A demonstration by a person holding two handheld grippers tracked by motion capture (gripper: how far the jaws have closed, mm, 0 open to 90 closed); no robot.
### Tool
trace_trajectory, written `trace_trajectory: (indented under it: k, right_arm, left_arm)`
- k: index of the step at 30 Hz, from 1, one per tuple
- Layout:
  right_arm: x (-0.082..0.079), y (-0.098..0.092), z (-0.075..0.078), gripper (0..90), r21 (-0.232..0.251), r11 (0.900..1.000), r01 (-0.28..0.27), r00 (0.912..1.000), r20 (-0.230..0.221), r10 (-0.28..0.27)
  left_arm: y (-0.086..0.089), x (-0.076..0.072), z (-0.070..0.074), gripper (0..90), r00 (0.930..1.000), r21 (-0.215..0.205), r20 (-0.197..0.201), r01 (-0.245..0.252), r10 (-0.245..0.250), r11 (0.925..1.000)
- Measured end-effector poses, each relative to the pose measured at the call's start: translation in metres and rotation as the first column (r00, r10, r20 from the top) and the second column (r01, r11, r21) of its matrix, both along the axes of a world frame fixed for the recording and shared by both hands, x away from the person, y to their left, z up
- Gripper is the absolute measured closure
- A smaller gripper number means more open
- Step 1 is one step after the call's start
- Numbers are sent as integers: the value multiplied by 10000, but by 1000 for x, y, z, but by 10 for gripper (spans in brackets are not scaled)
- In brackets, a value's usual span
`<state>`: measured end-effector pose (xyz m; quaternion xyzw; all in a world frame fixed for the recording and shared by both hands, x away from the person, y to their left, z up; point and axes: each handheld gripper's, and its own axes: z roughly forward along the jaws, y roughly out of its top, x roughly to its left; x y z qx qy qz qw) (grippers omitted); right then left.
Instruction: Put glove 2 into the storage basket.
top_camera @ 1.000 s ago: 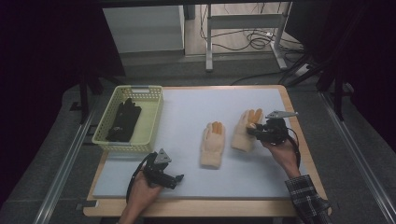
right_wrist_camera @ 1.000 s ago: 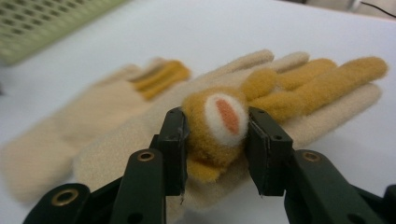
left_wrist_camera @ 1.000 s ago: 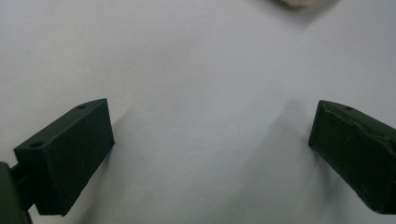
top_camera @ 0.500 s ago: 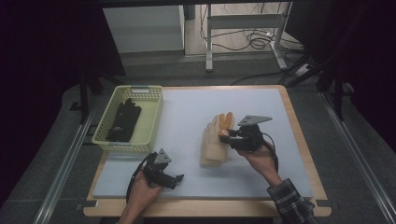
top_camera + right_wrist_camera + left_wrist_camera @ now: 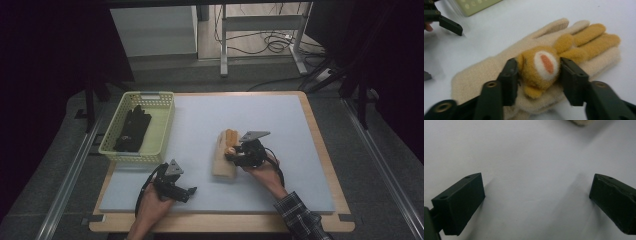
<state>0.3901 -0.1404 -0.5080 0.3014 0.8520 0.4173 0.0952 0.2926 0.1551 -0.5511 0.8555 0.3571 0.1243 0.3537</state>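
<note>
1. Nearest, your left gripper (image 5: 192,190) rests low on the pale grey mat (image 5: 200,120) at the table's near left, held in your left hand (image 5: 152,202). In the left gripper view its two black jaws stand wide apart, with bare mat between them.
2. Next, your right gripper (image 5: 539,72) sits to the right of the mat's middle, in your right hand (image 5: 265,175), a plaid sleeve cuff (image 5: 300,217) behind it. Its jaws have just been opening; they flank the round orange plush animal face with a white muzzle (image 5: 541,66) on the upper glove, and you cannot tell whether the pads still press on it.
3. Under that gripper, two cream knitted gloves with orange fingertips (image 5: 224,155) lie stacked, one on the other, fingers pointing away from you.
4. Farther left, a pale yellow-green perforated plastic basket (image 5: 162,127) stands at the mat's left edge, well apart from the gloves.
5. Inside it lies a pair of black gloves (image 5: 132,129).
6. Underneath, the light wooden table (image 5: 320,150) shows as a rim around the mat.
</note>
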Motion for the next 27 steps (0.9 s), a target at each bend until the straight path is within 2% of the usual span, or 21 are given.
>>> trace_trajectory:
  k: [3, 7, 8, 10, 13, 16, 21, 27]
  right_arm:
    - [-2, -4, 9, 430, 41, 10000, 63, 9997, 230, -64]
    - [-7, -17, 22, 426, 214, 9997, 146, 9987, 487, -156]
    - [-8, -21, 23, 432, 248, 9996, 168, 9987, 480, -179]
    - [-11, -31, 23, 520, 217, 9996, 181, 9987, 464, -191]
    - [-18, -43, 17, 713, 148, 9997, 217, 9987, 455, -224]
    - [-23, -48, 5, 831, -114, 9999, 68, 9996, 276, -65]
    - [-26, -41, -10, 855, -539, 9985, -137, 9998, 105, 143]
    - [-23, -17, -22, 855, -879, 9952, -438, 9990, -1, 439]
  left_arm:
    - [0, 0, 0, 2, 10000, 1, 0, 0, 0, 10000]
    - [0, 0, 0, 2, 10000, 1, -1, 0, 0, 10000]
    - [0, 0, 0, 2, 10000, 1, -3, 1, -1, 10000]
    - [0, 0, 0, 2, 10000, 2, -1, 0, 0, 10000]
    - [0, 0, 0, 2, 10000, 1, -1, 1, -1, 10000]
    - [0, 0, 0, 1, 10000, 3, -4, 2, -2, 10000]
    - [0, 0, 0, 1, 10000, 1, -3, 1, -1, 10000]
    - [0, 0, 0, 2, 10000, 3, 0, 1, -1, 10000]
